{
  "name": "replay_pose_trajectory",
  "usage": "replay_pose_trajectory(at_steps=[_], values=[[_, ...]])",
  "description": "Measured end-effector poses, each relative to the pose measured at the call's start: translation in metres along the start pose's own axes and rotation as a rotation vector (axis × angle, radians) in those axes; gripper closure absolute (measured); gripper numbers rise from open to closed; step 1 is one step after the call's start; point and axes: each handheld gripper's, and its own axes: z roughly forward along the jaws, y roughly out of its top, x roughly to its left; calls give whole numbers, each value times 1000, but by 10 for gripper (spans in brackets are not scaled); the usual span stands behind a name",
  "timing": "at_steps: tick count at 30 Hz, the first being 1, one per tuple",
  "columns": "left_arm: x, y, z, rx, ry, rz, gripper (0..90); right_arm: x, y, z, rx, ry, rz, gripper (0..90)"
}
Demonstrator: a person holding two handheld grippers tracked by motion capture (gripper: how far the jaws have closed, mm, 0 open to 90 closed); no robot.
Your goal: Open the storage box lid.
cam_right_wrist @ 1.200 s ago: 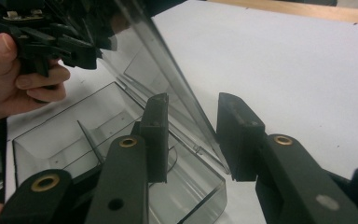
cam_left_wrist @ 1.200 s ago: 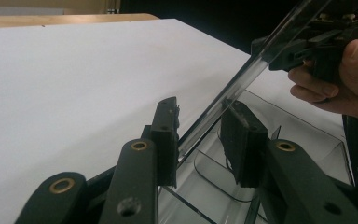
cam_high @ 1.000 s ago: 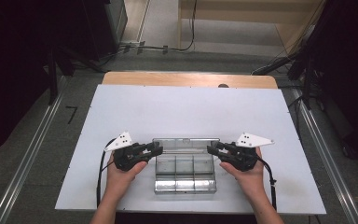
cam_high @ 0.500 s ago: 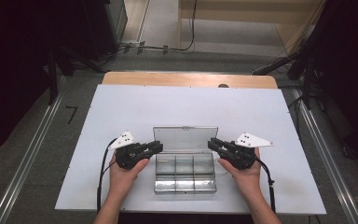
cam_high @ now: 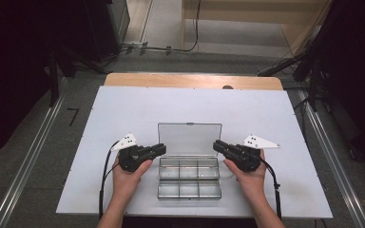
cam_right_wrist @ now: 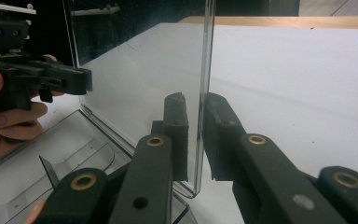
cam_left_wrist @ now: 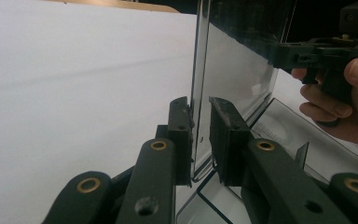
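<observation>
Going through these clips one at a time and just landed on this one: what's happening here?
A person holds a gripper in each hand over a clear plastic compartment box on a white table. The box's lid stands raised, about upright. The left gripper has its fingers on either side of the lid's left edge, and the right gripper straddles the right edge. Both sets of jaws have just been closing; a narrow gap shows beside the lid in each. The compartments look empty.
</observation>
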Motion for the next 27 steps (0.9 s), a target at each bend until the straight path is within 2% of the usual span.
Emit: replay_pose_trajectory(at_steps=[10,20,27], values=[[2,0,3,0,7,-43,785,-6,-1,0,7,24,46,785],[3,-1,5,11,20,-59,777,-4,-3,3,10,-12,33,752],[3,-2,7,15,35,-73,757,-7,-5,7,19,-19,80,737]])
